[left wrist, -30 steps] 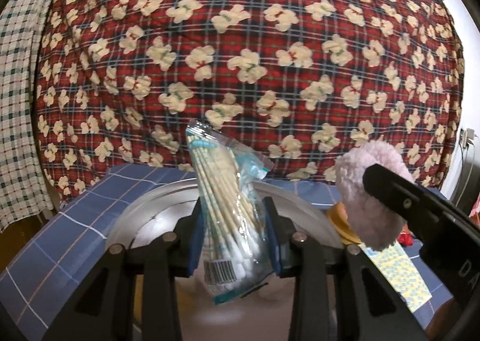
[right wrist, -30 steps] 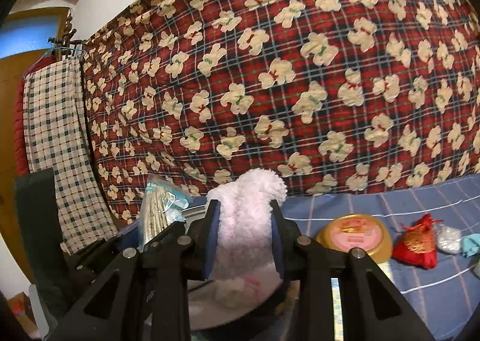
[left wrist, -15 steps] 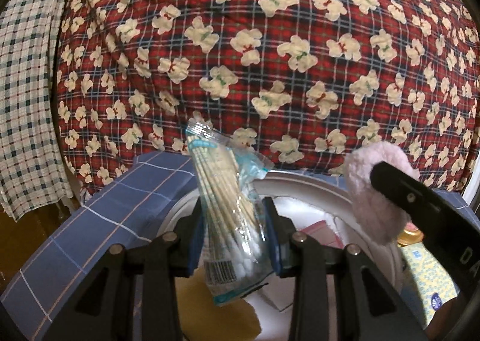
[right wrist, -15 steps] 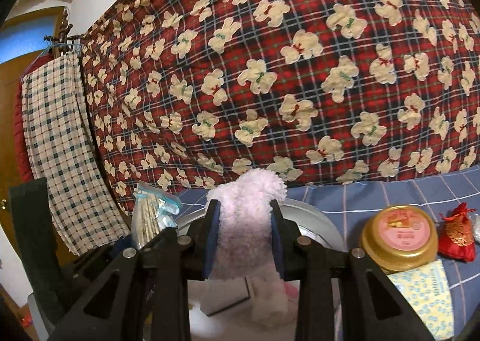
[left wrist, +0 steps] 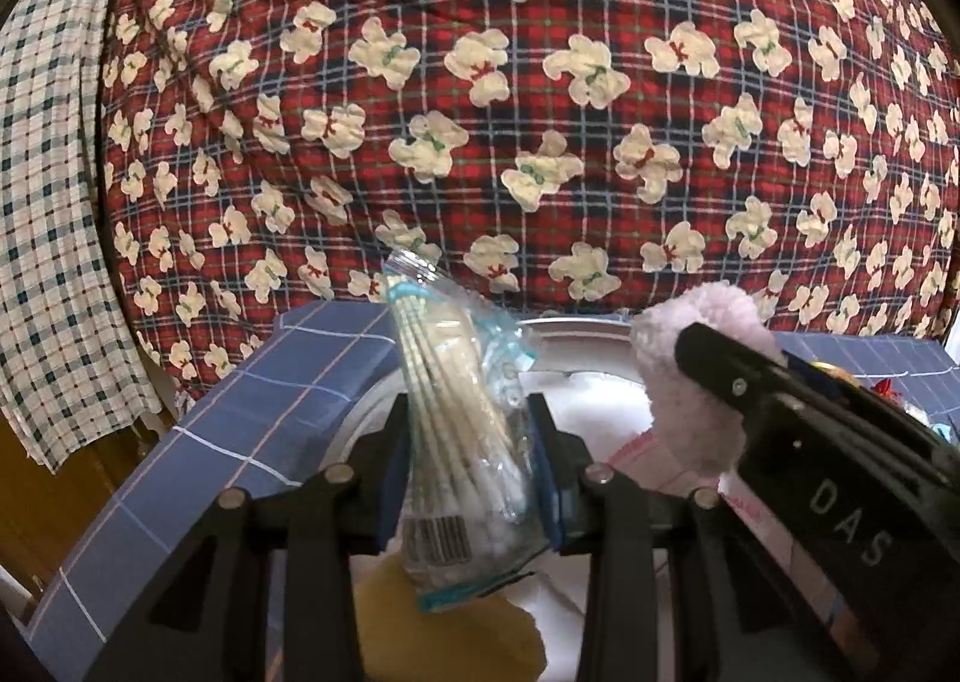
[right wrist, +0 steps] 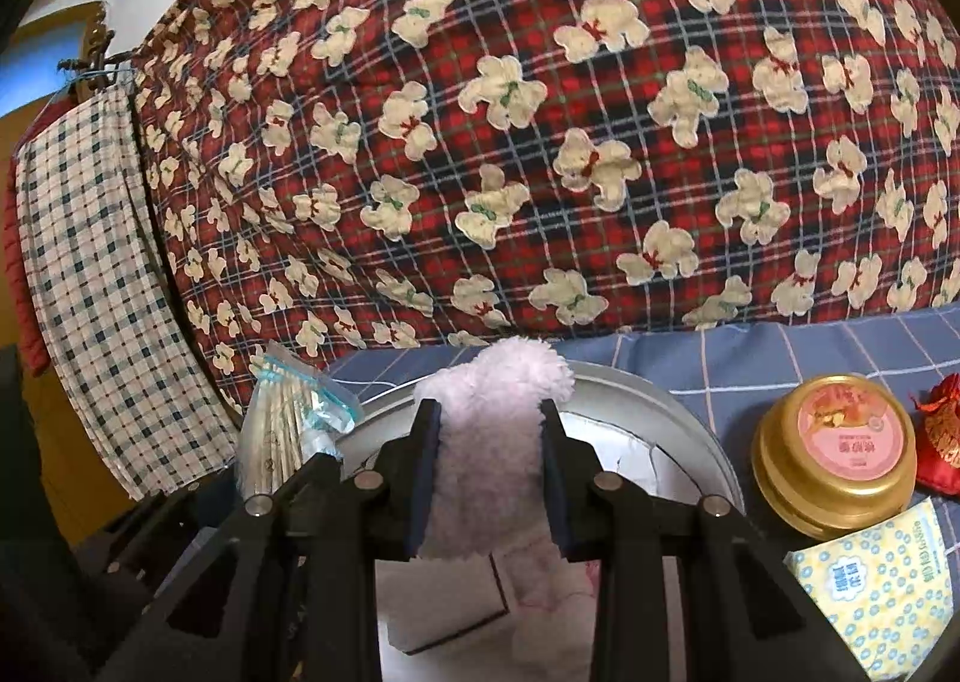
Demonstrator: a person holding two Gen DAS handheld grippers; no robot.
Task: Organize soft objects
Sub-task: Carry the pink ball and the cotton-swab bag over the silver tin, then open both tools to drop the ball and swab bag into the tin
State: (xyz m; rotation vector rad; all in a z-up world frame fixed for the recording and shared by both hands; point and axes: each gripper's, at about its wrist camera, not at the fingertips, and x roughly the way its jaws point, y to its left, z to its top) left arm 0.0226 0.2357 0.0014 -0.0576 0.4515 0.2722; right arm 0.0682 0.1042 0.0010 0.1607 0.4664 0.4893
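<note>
My left gripper (left wrist: 469, 430) is shut on a clear bag of cotton swabs (left wrist: 456, 430) that stands upright between its pads, over a round silver basin (left wrist: 576, 329). My right gripper (right wrist: 489, 442) is shut on a fluffy pale pink soft object (right wrist: 492, 442), held above the same basin (right wrist: 672, 412). In the left wrist view the pink fluff (left wrist: 696, 376) and the right gripper's black body show at the right. In the right wrist view the swab bag (right wrist: 288, 430) shows at the left. The basin holds white paper items and a yellow soft piece (left wrist: 444, 634).
The basin sits on a blue checked cloth (right wrist: 810, 358). Right of it are a gold round tin (right wrist: 834, 436), a red pouch (right wrist: 942, 442) and a yellow-patterned tissue pack (right wrist: 876, 580). A red bear-print quilt (left wrist: 510, 99) rises behind; a checked cloth (left wrist: 48, 214) hangs at the left.
Both grippers have moved forward and a little down over the basin, still holding their objects. The basin's inside with its contents now shows more fully below them.
</note>
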